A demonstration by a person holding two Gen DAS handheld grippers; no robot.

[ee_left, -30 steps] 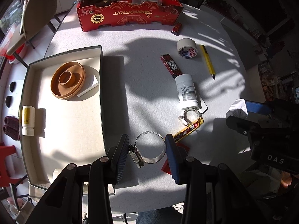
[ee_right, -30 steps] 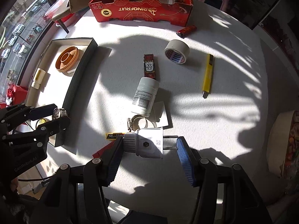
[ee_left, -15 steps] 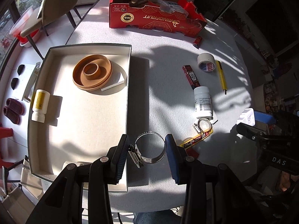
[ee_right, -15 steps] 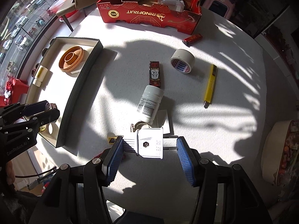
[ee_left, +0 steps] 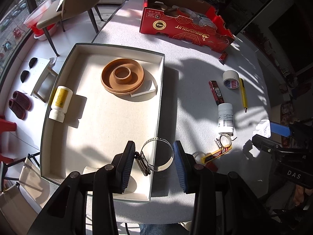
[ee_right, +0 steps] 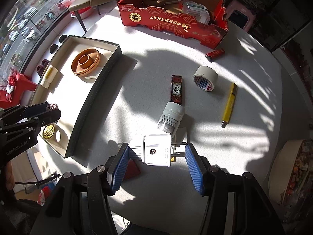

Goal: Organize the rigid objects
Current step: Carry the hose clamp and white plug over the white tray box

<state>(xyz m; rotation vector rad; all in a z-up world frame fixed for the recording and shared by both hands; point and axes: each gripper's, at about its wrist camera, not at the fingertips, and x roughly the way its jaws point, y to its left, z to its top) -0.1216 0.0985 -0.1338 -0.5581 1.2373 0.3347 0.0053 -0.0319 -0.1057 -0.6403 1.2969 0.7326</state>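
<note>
Left hand-held gripper [ee_left: 154, 157], clamping hose clamp [ee_left: 158, 154], moved over tray [ee_left: 156, 129]; right [ee_right: 156, 157] grips white adapter [ee_right: 157, 149].

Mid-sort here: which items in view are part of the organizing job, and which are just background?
Job items: hose clamp in left gripper; white plug adapter in right gripper; grey tray; white bottle; tape roll; yellow pen.

Background: chair; slippers; red fruit box.
</note>
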